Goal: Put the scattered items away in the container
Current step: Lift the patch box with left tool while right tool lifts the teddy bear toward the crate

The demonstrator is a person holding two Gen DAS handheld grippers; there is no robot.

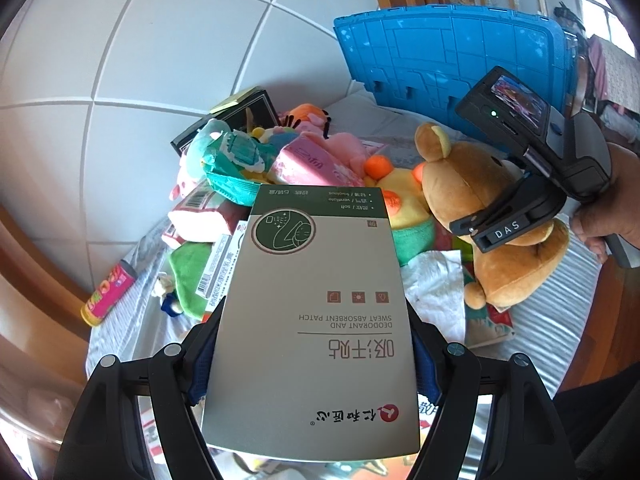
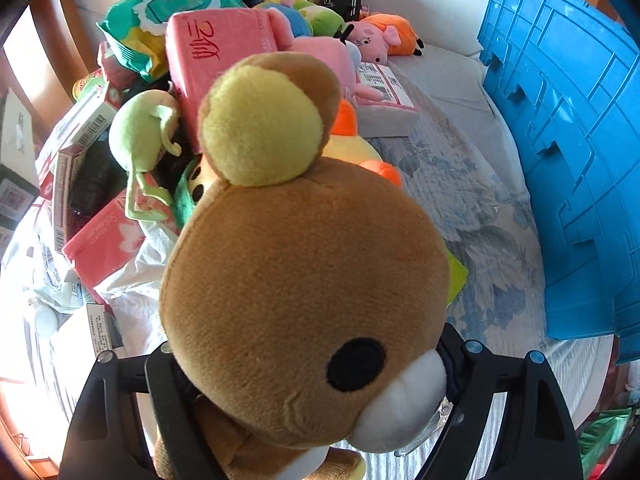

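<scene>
Left gripper (image 1: pixel 312 364): closed on a flat grey-and-green box (image 1: pixel 316 320) marked "Deodorant and Sweat Absorbent Patch". The fingers clamp its two long edges near the near end, and the box projects forward over the pile, print upside down to the camera.

Right gripper (image 2: pixel 308 392): closed on a brown plush bear (image 2: pixel 304 280). In the right wrist view the jaws press the bear at neck level, and its head, with one yellow-lined ear uppermost, fills the centre of the frame. In the left wrist view the same gripper sits at the right of the scene with the bear held beneath it, over the bed.

Container: a blue plastic crate (image 1: pixel 448 52) stands at the far right of the bed, its ribbed outer face turned toward both cameras. Its interior is not visible.

Remaining items: a heap lies far and left on the quilted bedding (image 2: pixel 460 200), including a pink tissue pack (image 2: pixel 216 48), a green wet-wipe pack (image 2: pixel 168 4), a green frog plush (image 2: pixel 140 136) and a pink pig plush (image 2: pixel 376 40). A colourful tube (image 1: pixel 108 294) lies apart at the left edge of the bed.
</scene>
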